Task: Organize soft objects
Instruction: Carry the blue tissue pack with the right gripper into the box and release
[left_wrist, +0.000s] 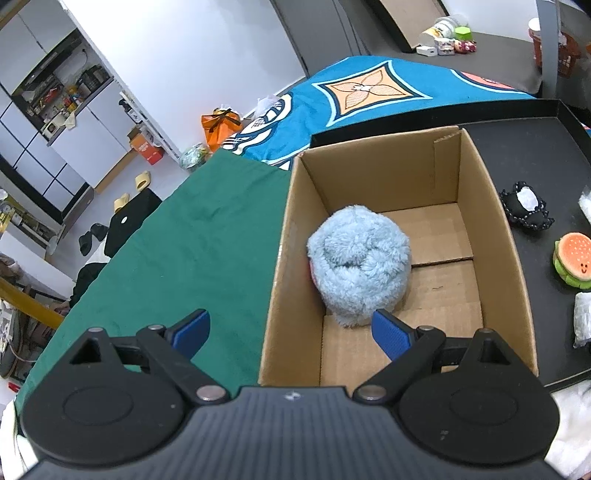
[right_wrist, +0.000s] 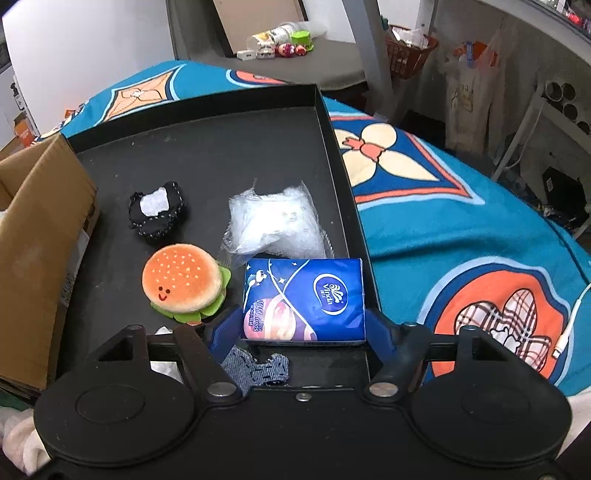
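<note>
A fluffy light-blue plush (left_wrist: 360, 266) lies inside the open cardboard box (left_wrist: 480, 206). My left gripper (left_wrist: 291, 325) hangs open over the box's near left wall, nothing between its blue pads, the right pad just short of the plush. In the right wrist view the black tray (right_wrist: 207, 147) holds a burger plush (right_wrist: 181, 282), a black stitched pouch (right_wrist: 157, 210), a clear plastic bag (right_wrist: 275, 221) and a blue tissue pack (right_wrist: 303, 295). My right gripper (right_wrist: 303, 325) is shut on the tissue pack, one pad against each of its sides.
A scrap of denim (right_wrist: 258, 369) lies under the right gripper at the tray's near edge. A green cloth (left_wrist: 192, 240) lies left of the box. The blue patterned blanket (right_wrist: 461, 221) carries a white cable (right_wrist: 569, 325). Clutter stands on the far grey surface.
</note>
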